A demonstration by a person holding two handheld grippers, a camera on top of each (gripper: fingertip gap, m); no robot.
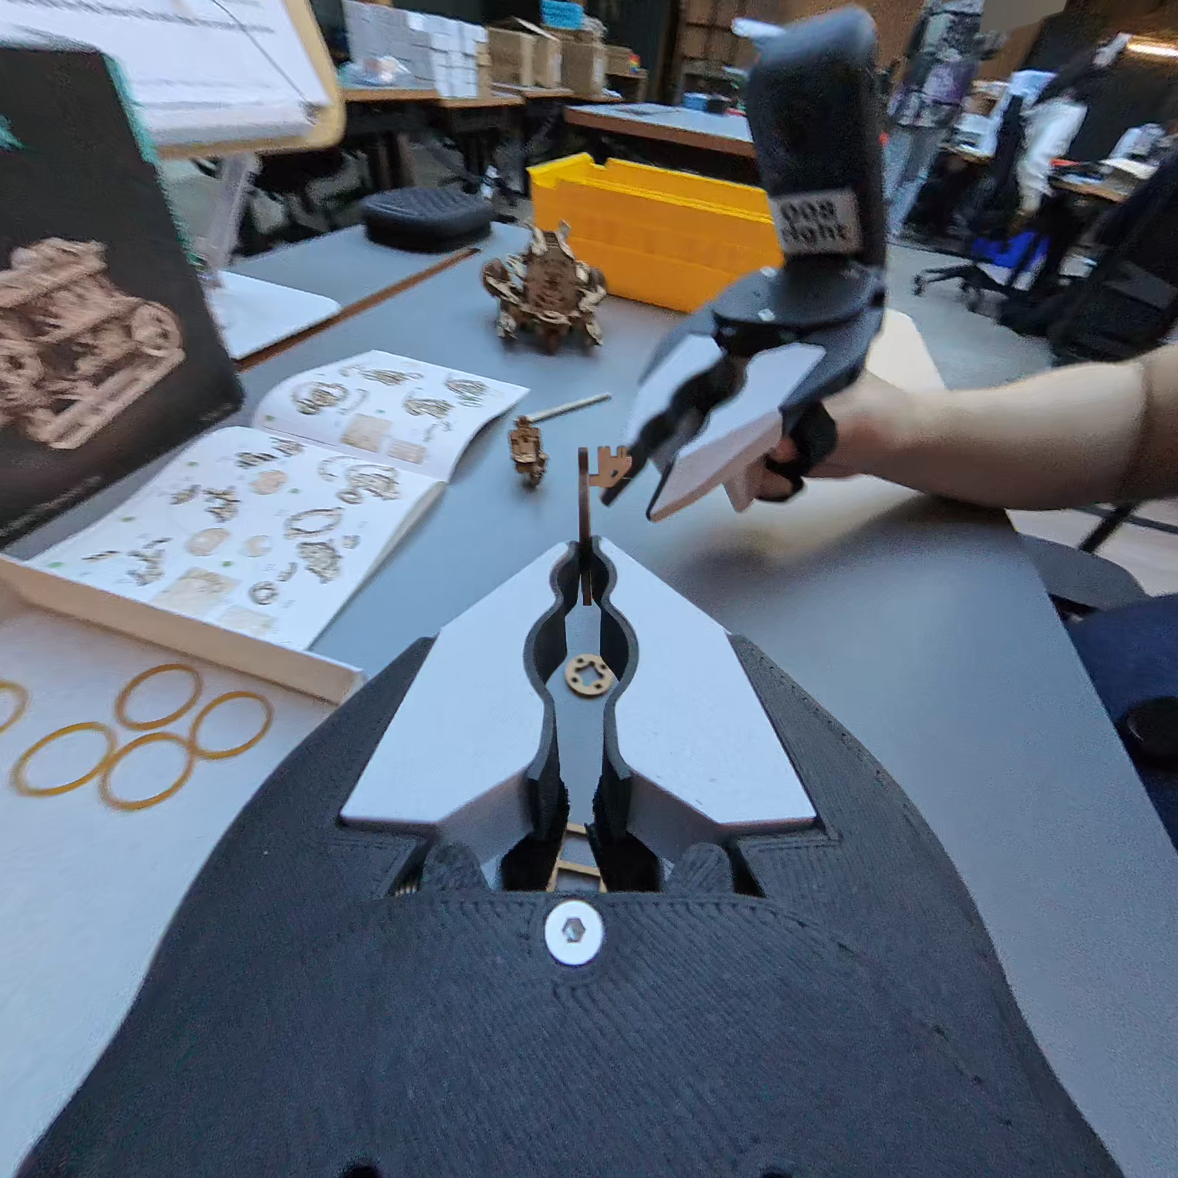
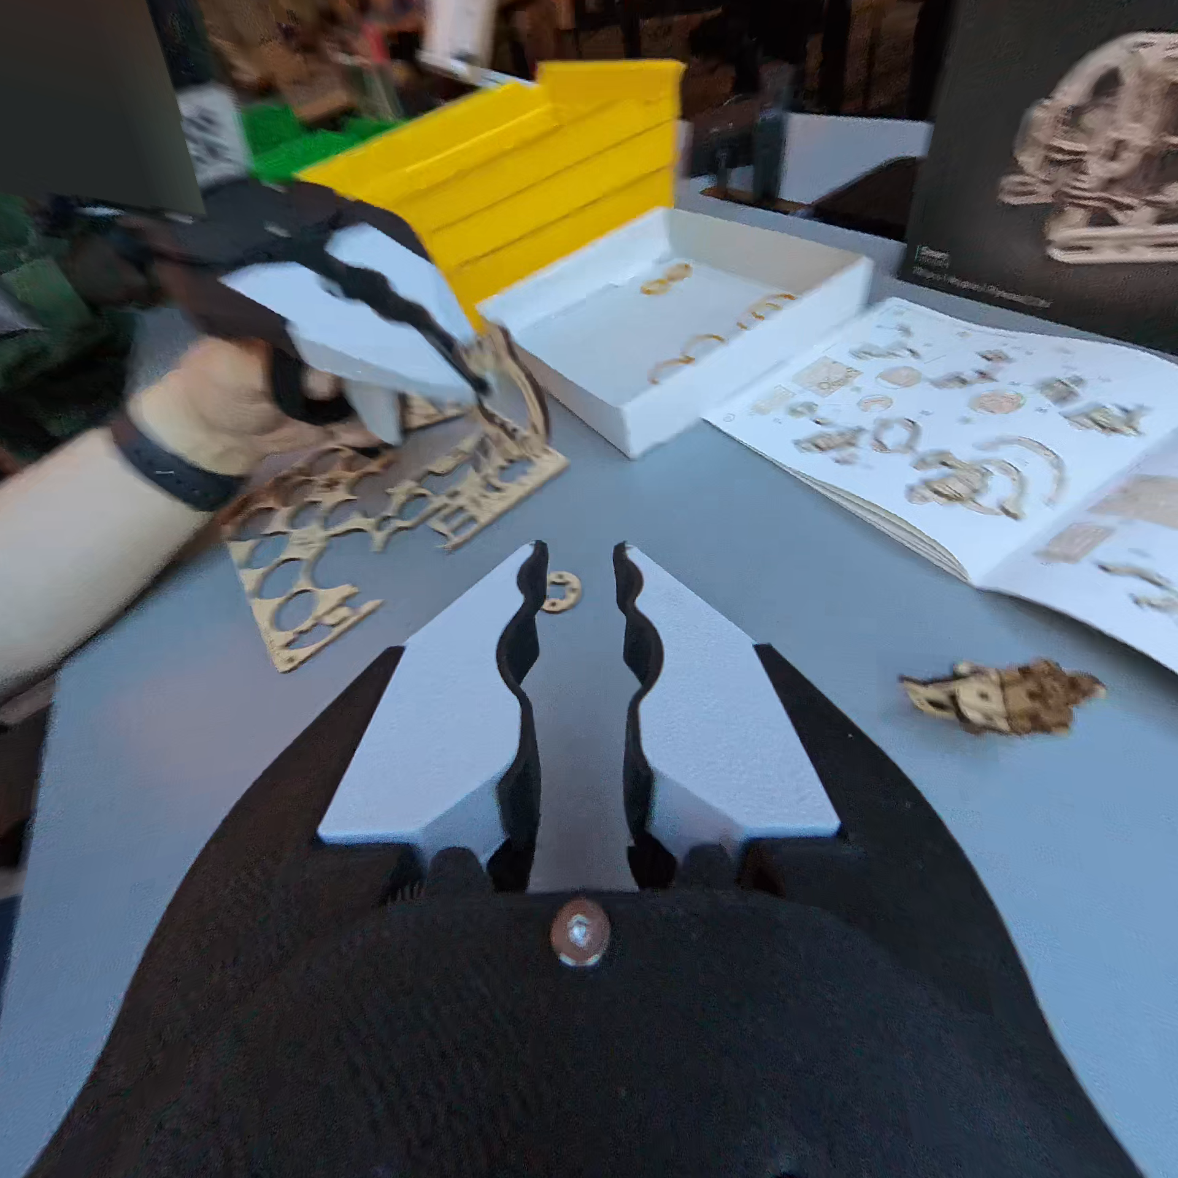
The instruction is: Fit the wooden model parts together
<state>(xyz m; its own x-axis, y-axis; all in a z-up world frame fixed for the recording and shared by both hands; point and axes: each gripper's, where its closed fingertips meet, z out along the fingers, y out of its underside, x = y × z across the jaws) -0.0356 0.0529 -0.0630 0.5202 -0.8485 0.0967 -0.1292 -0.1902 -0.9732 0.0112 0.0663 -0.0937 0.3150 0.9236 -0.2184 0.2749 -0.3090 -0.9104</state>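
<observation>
My left gripper [image 1: 584, 549] is shut on a thin wooden strip [image 1: 583, 503], seen edge-on and held upright above the grey table [image 1: 797, 637]. A small notched wooden part [image 1: 609, 466] sits at the strip's top. My right gripper [image 1: 634, 500] hovers just right of that part, tilted down. In the right wrist view my right gripper [image 2: 581, 553] is open and empty. A wooden ring [image 2: 562, 591] lies on the table below it, and also shows in the left wrist view [image 1: 588, 677]. My left gripper [image 2: 478, 381] holds the curved strip [image 2: 532, 401] there.
A cut-out wooden sheet [image 2: 382, 510] lies under the left gripper. A small sub-assembly [image 1: 528, 449], a dowel [image 1: 567, 408], a larger model [image 1: 545, 290], an open booklet [image 1: 287, 497], a black box [image 1: 83, 306], a yellow bin [image 1: 650, 236] and a white tray [image 2: 637, 408] with rubber bands [image 1: 146, 733] surround the work spot. Spacing between my two grippers at the tips: around 6 cm.
</observation>
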